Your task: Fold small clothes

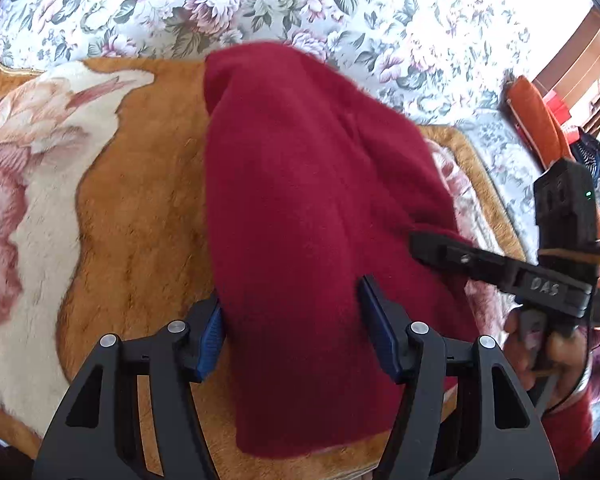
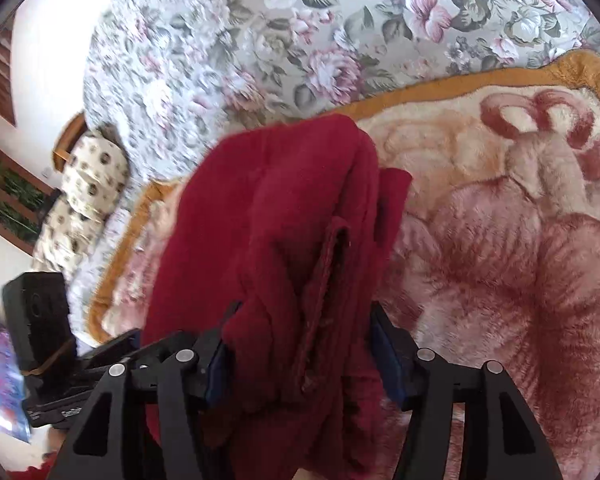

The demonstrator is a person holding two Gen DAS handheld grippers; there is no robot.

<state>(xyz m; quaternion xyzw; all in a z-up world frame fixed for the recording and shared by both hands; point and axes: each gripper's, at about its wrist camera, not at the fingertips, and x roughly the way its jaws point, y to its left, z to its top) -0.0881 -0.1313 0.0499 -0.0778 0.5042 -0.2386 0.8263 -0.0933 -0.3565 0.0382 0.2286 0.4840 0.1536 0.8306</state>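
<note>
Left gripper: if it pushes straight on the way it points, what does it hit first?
The red garment: it already fills the gap of the left gripper. Beyond lies the plush blanket, though depth is unclear.

A dark red fleece garment (image 1: 300, 220) hangs bunched in soft vertical folds, its fuzzy cloth draped above a plush floral blanket (image 1: 140, 200), with a ribbed seam edge showing.

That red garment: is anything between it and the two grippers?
Nothing visible. The red garment already sits between the blue pads of the left gripper and the right gripper, above the plush blanket.
</note>
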